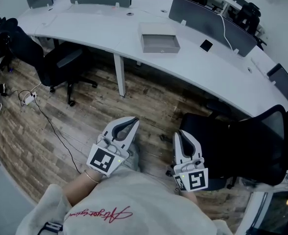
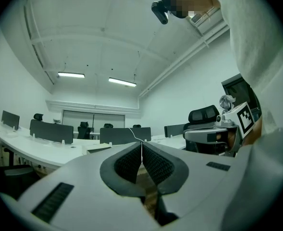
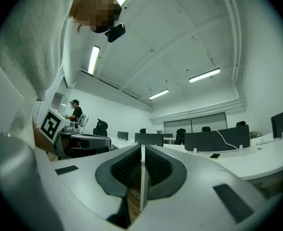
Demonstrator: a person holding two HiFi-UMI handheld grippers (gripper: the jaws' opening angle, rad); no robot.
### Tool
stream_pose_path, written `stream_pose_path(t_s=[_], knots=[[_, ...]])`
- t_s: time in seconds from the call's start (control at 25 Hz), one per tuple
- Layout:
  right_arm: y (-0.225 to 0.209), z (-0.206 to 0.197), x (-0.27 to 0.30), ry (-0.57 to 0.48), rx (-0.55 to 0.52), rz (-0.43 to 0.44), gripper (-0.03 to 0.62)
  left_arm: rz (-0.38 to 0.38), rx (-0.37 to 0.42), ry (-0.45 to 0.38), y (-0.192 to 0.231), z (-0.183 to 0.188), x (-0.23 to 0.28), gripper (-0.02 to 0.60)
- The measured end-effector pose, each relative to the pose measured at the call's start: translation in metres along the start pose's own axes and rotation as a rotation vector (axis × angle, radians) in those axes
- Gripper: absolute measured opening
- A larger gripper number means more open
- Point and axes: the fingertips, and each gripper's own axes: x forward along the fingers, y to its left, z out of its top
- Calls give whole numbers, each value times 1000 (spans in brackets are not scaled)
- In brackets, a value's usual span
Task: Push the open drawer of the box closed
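Observation:
A grey box (image 1: 156, 29) stands on the long white desk (image 1: 197, 67), its shallow drawer (image 1: 161, 44) pulled out toward me and empty as far as I can see. Both grippers hang low by my body, over the wooden floor and well short of the desk. My left gripper (image 1: 133, 121) is shut with nothing between its pads (image 2: 131, 163). My right gripper (image 1: 179, 134) is also shut and empty, its pads (image 3: 152, 166) meeting. In the left gripper view the box (image 2: 99, 148) shows small on the desk ahead.
A black office chair (image 1: 254, 141) stands just right of my right gripper, another (image 1: 55, 62) at the left by the desk. Grey divider screens (image 1: 210, 23) line the desk's far side. A dark phone (image 1: 206, 45) lies right of the box. Cables (image 1: 51, 126) trail on the floor.

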Motion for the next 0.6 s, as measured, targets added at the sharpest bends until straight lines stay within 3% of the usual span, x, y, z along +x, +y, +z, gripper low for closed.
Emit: stream_pose_path(t_s=[0.28, 0.6], knots=[[-33, -10, 39, 19, -7, -39, 32, -52, 2, -6, 28, -2, 51, 17], [-82, -14, 121, 7, -3, -52, 33, -76, 5, -6, 92, -1, 126, 17]])
